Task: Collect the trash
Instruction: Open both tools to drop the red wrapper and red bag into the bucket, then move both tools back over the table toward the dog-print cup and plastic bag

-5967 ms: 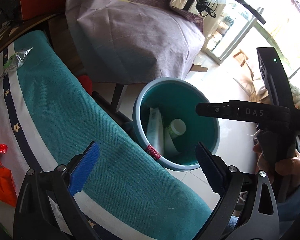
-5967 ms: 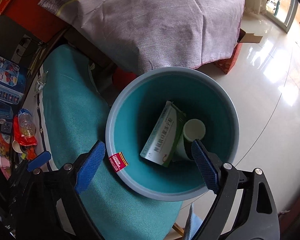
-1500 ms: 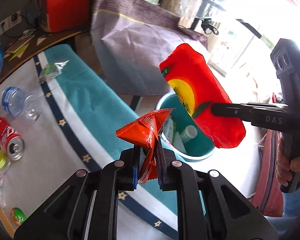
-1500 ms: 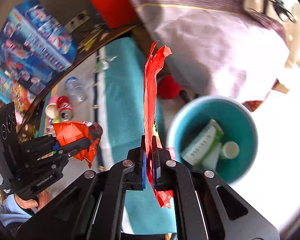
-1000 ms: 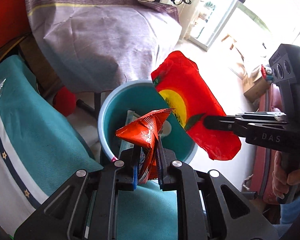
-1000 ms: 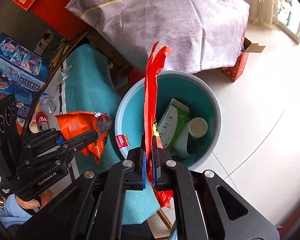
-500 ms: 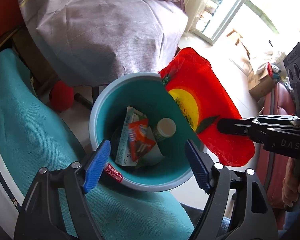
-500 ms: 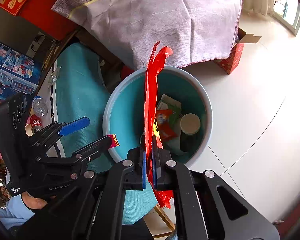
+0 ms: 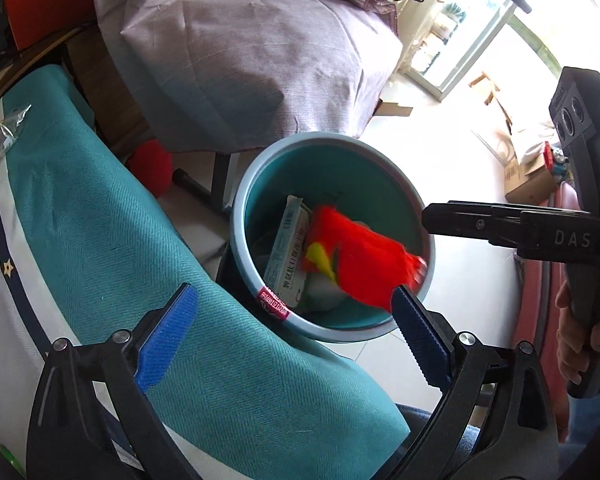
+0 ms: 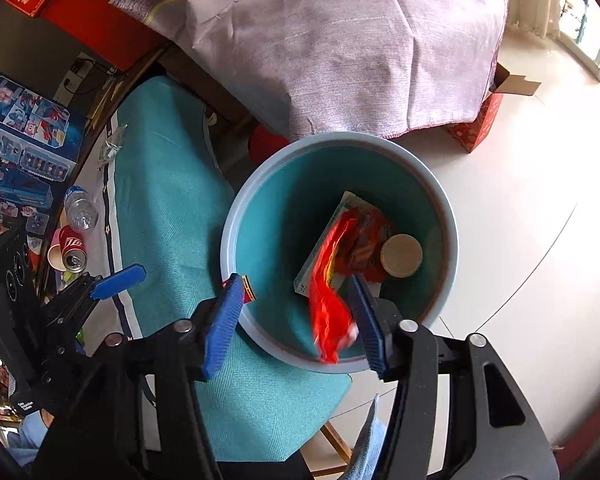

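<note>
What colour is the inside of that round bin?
Teal inside the bin, with a pale blue-grey rim; clearest in the right wrist view.

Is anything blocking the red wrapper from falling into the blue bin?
Nothing visible does. The red wrapper is blurred, dropping from the right gripper, whose jaws have just been opening, and it is already inside the rim of the bin. Below it lie only a box and other trash.
</note>
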